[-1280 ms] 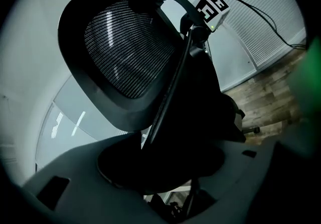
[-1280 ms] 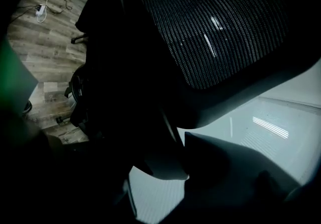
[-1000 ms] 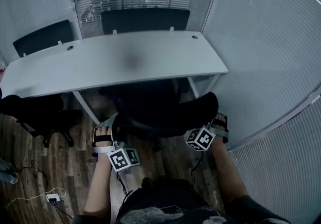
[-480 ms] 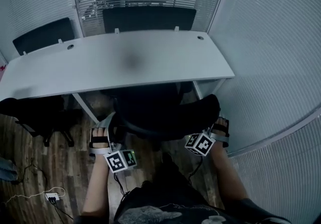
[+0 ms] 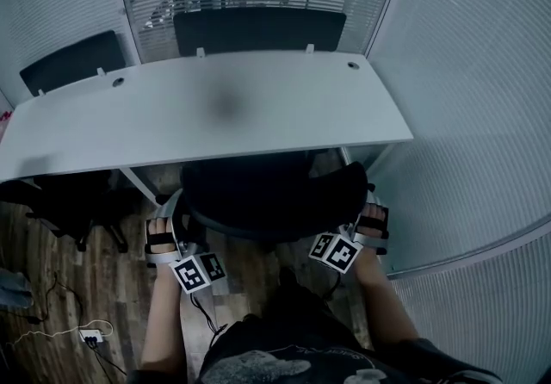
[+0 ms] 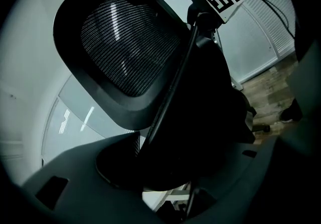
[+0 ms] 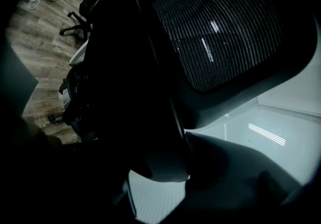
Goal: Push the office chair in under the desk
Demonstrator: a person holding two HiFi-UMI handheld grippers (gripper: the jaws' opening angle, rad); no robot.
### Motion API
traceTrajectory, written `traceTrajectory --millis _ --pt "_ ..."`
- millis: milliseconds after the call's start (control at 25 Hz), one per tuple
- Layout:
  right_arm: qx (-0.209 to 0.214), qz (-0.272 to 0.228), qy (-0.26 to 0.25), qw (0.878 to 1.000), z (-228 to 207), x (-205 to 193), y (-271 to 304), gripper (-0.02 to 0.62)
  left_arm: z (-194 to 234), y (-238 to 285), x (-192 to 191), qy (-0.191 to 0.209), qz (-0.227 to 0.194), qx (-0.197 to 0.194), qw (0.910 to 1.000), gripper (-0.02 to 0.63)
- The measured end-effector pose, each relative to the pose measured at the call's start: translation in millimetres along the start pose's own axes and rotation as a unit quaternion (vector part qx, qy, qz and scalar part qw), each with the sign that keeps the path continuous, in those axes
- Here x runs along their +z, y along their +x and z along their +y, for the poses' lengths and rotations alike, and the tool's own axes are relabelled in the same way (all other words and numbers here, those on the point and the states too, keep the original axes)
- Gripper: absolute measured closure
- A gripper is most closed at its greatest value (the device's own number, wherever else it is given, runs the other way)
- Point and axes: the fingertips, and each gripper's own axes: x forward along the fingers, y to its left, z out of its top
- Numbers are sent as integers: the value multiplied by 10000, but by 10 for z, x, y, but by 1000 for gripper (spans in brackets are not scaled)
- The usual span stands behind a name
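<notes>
The black mesh-back office chair [image 5: 267, 193] stands at the near edge of the white desk [image 5: 215, 107], its seat hidden beneath the top. My left gripper [image 5: 175, 217] holds the left rim of the backrest and my right gripper [image 5: 366, 212] holds the right rim. In the left gripper view the backrest [image 6: 125, 52] runs down between the jaws of the left gripper [image 6: 150, 168], which close on its edge. In the right gripper view the mesh back [image 7: 225, 32] likewise ends between the jaws of the right gripper [image 7: 185, 162].
A second black chair [image 5: 69, 201] sits under the desk's left end. Two more chair backs [image 5: 258, 29] [image 5: 73, 64] stand behind the desk. A glass partition with blinds [image 5: 465, 115] closes the right side. A power strip with cable [image 5: 86, 337] lies on the wooden floor.
The chair has rolled forward, further under the desk. Both grippers went with it, still on the backrest's sides.
</notes>
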Motion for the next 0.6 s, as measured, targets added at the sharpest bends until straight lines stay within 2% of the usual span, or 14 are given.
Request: traceTrajectory --millis 360,600 --pt "-25 -187 -26 9998 -11 70 227 314 38 262 -14 -29 163 2 9999 353" --pt "-38 -267 -44 9996 -23 118 314 315 72 358 -24 -11 125 25 9999 353"
